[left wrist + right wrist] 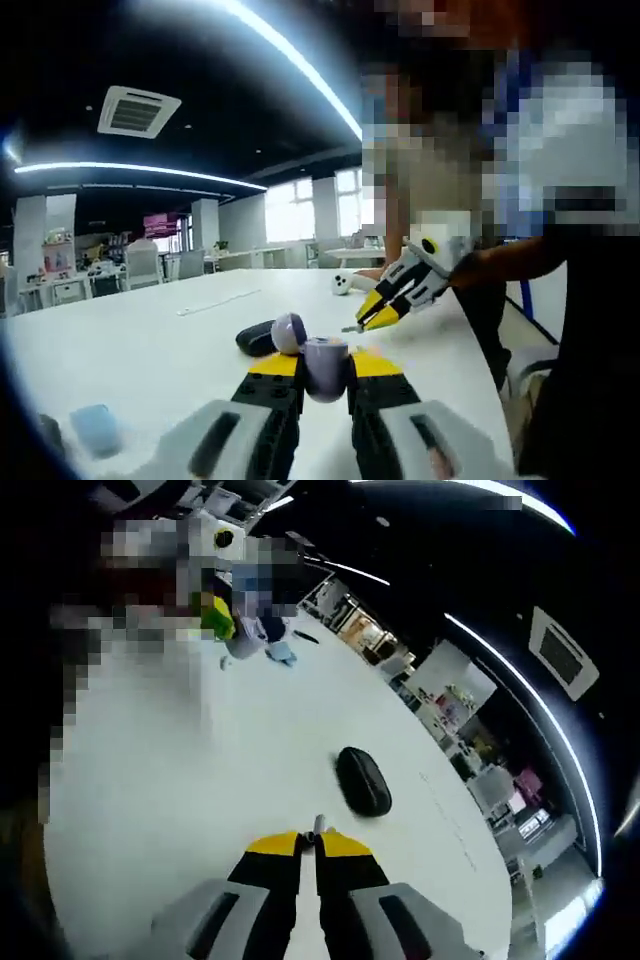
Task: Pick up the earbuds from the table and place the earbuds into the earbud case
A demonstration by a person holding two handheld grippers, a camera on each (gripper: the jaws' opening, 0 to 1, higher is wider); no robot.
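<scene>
While no brand or lettering could be read anywhere, these points stood out:

Writing: none legible — a pink sign (160, 224) far across the room was too small to read.

Surface: a white table (130, 330), bare over most of its top; a pale blue object (97, 428) lay near its left edge in the left gripper view.

Room: an open office with a dark ceiling, long curved light strips (130, 170), a ceiling air vent (138, 110), bright windows (290, 212) and desks at the far side.

Earbud case: lilac, open, its lid (289, 332) raised; the body (325, 365) sat clamped between the yellow-tipped jaws of the left gripper (326, 372).

Left gripper: closed on the case, just above the table.

Right gripper (316, 842): jaws pressed together on a small pale earbud (313, 832) — only its tip showed above the yellow pads. Seen from the left gripper view, this gripper (368, 318) hung just right of the case.

Dark object: a black oval thing (363, 781) lay on the table beyond the right gripper; in the left gripper view it (256, 338) lay just behind the case's lid.

White object: a small rounded thing (342, 284) rested farther back on the table.
</scene>
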